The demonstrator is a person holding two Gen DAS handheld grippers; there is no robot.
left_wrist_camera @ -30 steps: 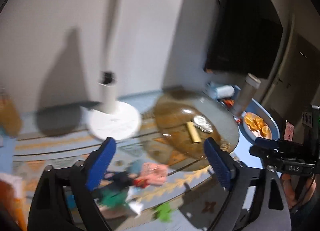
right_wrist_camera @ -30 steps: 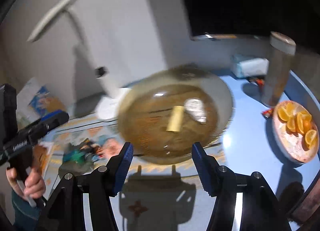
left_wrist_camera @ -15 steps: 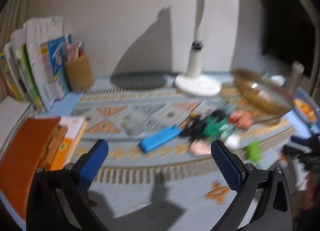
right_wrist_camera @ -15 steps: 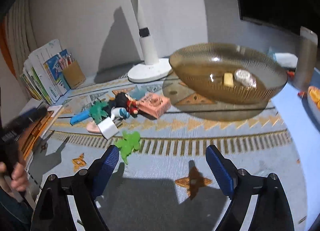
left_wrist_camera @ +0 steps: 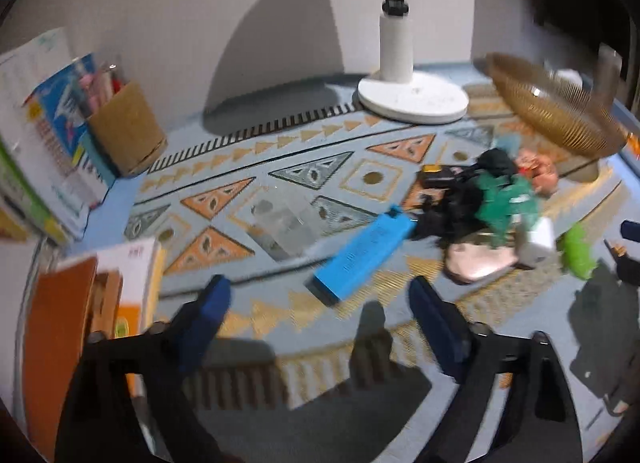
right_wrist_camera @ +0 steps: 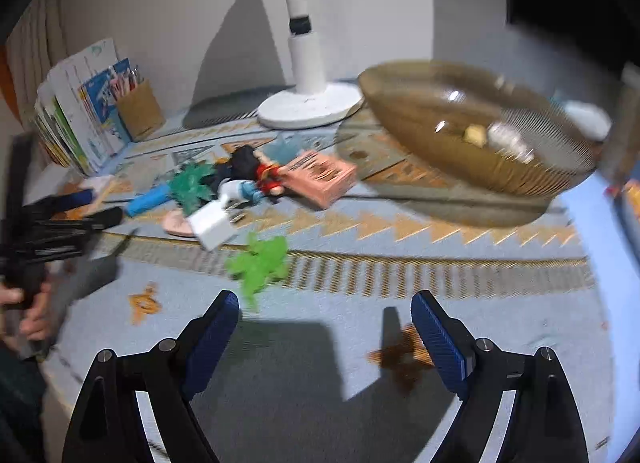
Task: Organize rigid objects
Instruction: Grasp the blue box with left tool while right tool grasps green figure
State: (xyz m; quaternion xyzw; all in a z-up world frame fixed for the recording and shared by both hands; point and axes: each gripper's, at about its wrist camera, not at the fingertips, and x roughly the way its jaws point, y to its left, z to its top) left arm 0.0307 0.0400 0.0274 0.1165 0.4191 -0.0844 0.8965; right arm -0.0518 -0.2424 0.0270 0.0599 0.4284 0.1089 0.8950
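Left gripper [left_wrist_camera: 320, 303] low in the frame over the mat [left_wrist_camera: 360, 183], jaws parted and just closing in, nothing between them, blue block [left_wrist_camera: 362, 259] just beyond the tips. Right gripper [right_wrist_camera: 326, 317] likewise parted, just narrowing, holding nothing, green toy [right_wrist_camera: 260, 263] just above its left finger. Toy pile at mid-left of the right view: pink box [right_wrist_camera: 324, 179], white block [right_wrist_camera: 212, 225], figure [right_wrist_camera: 256, 171]; amber bowl [right_wrist_camera: 472, 139] upper right, lamp base [right_wrist_camera: 308, 107] behind, pen cup [right_wrist_camera: 140, 111] upper left.
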